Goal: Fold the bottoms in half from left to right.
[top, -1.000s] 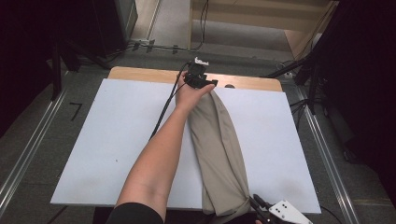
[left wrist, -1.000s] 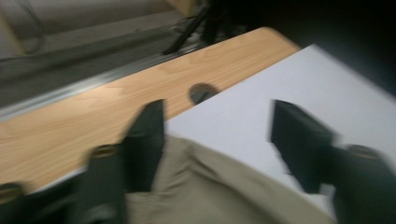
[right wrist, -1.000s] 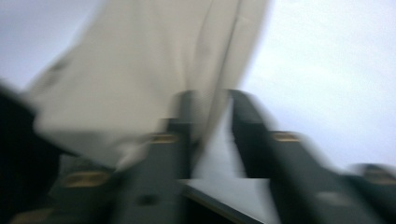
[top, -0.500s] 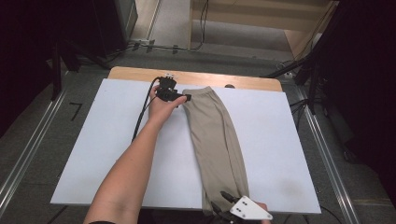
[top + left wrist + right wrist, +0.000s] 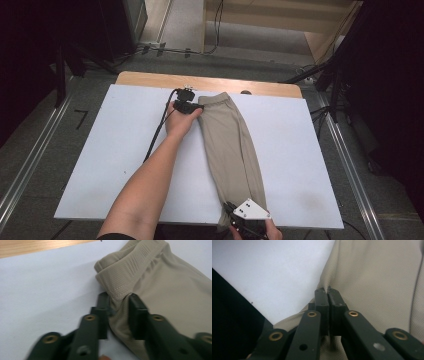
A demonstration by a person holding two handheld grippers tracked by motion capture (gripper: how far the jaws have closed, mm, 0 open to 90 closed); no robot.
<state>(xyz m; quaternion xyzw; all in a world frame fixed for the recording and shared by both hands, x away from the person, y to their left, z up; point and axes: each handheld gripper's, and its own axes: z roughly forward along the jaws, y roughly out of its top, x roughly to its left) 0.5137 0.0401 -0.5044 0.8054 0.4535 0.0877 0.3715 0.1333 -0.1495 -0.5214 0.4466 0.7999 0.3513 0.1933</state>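
Cloth (image 5: 231, 150), beige and folded long, is laid lengthwise down a white board (image 5: 110, 165). Near hem is pinched in the right gripper (image 5: 328, 293), jaws just closed tight. Far waistband edge is nipped by the left gripper (image 5: 117, 305), jaws just drawn in.

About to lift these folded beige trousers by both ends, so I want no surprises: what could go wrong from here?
1. The left hand-held gripper pinches a fold just below the waistband of the trousers; it may catch only the top layer and slip.
2. The right hand-held gripper is shut on cloth at the table's near edge, where the hem hangs over; pulling could drag the trousers off.
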